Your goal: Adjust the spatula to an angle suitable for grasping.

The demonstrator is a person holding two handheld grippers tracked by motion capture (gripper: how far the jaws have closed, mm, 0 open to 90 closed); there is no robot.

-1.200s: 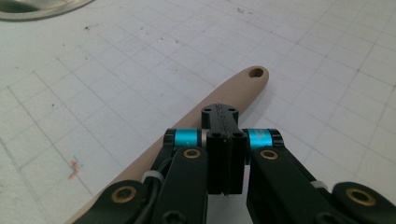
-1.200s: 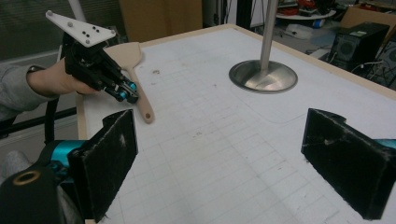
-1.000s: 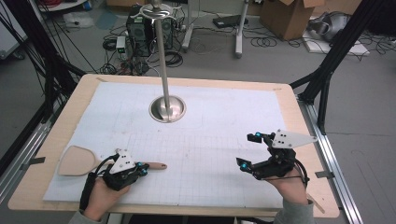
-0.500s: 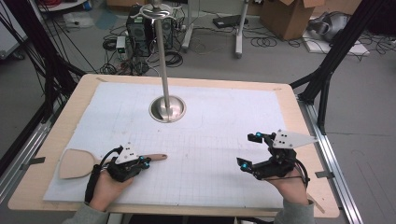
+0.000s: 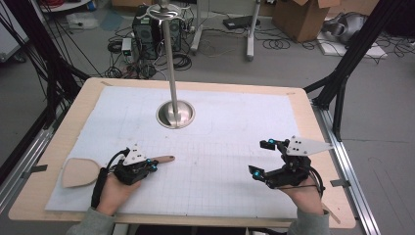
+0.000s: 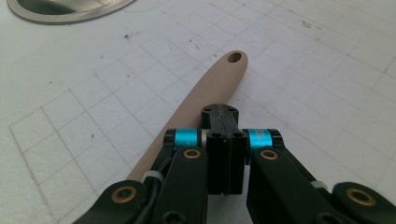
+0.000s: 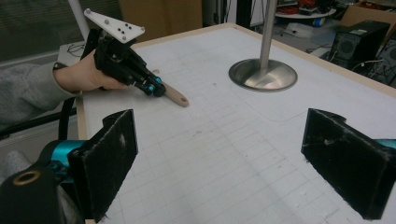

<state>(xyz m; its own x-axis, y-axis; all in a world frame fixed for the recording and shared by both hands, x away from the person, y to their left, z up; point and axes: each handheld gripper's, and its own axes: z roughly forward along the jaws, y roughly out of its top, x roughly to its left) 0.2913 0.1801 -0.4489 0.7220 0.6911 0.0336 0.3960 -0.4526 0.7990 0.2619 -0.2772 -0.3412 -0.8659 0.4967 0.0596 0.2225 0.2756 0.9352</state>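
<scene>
A tan spatula lies on the white gridded mat, its wide blade at the left and its handle pointing right. My left gripper is shut, its tips low over the handle, which runs on under the jaws; I see nothing between the pads. The handle's holed end sticks out past that left gripper. At the mat's right my right gripper stands wide open and holds nothing; its two black pads frame bare mat.
A metal pole on a round steel base stands at the mat's far middle. The wooden table edge runs close by the right hand. Cables, boxes and frame legs are on the floor beyond.
My left gripper has shifted a little to the right along the spatula. The handle's free end has swung toward the far side while the blade stayed put. The right gripper has not moved.
</scene>
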